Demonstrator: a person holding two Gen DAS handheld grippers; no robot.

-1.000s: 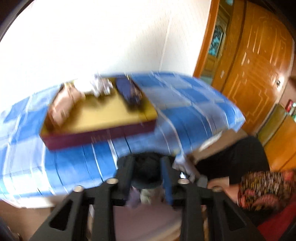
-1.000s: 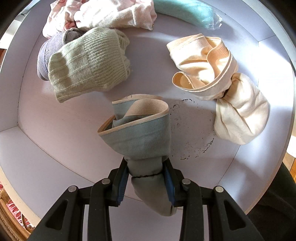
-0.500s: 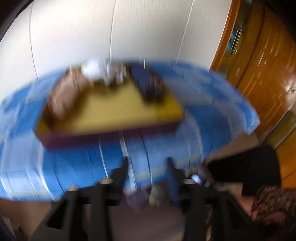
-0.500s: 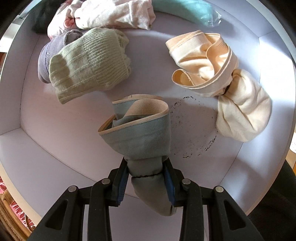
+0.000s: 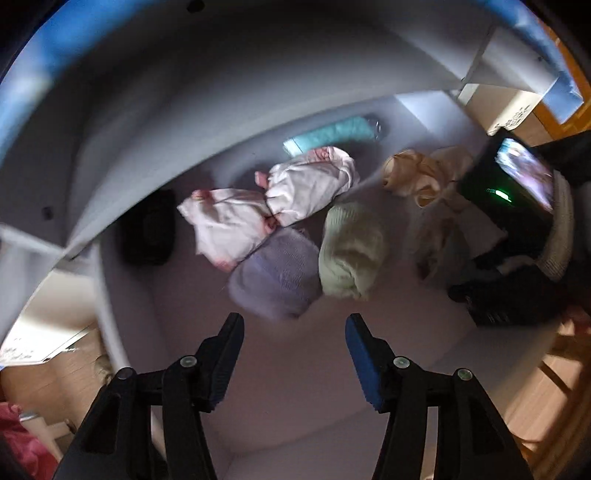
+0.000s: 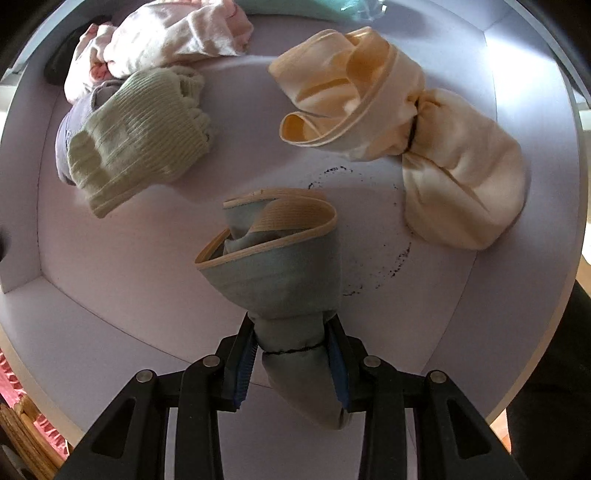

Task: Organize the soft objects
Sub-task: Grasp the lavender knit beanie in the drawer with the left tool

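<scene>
Right wrist view: right gripper [image 6: 291, 360] pinching the grey-blue bundle [image 6: 275, 273] at its tied waist, pads pressed into both sides, cuffed end forward over the drawer [image 6: 122, 280] floor, near the middle. Cannot tell whether resting on the floor or hanging just above it. Beyond the grey-blue bundle and to the right, apart from it, the cream bundle [image 6: 402, 129], tied in the middle. Beyond and to the left, the green sock roll [image 6: 136, 136], leaning on a lilac roll [image 6: 64, 144]. Further back, pink-white bundles [image 6: 173, 40] and a teal roll [image 6: 310, 5] against the far wall. Faint dark ring of specks on the floor between the grey-blue and cream bundles.

Left wrist view, blurred: left gripper [image 5: 294, 350] spread, having just opened, nothing between the jaws, pointing down into the same drawer. Just ahead of it the lilac roll [image 5: 275, 278], with the green sock roll [image 5: 351, 251] touching its right side. Behind those, the pink-white bundles [image 5: 273, 199], then the teal roll [image 5: 334, 134]. A dark item [image 5: 147, 232] in the left corner, too blurred to name. Cream bundle [image 5: 417, 173] off to the right.

Judged well along: several bundles already lying in the drawer. Left to do, by the look of it: release of the grey-blue bundle, perhaps tidier rows, and anything not yet brought in.
</scene>
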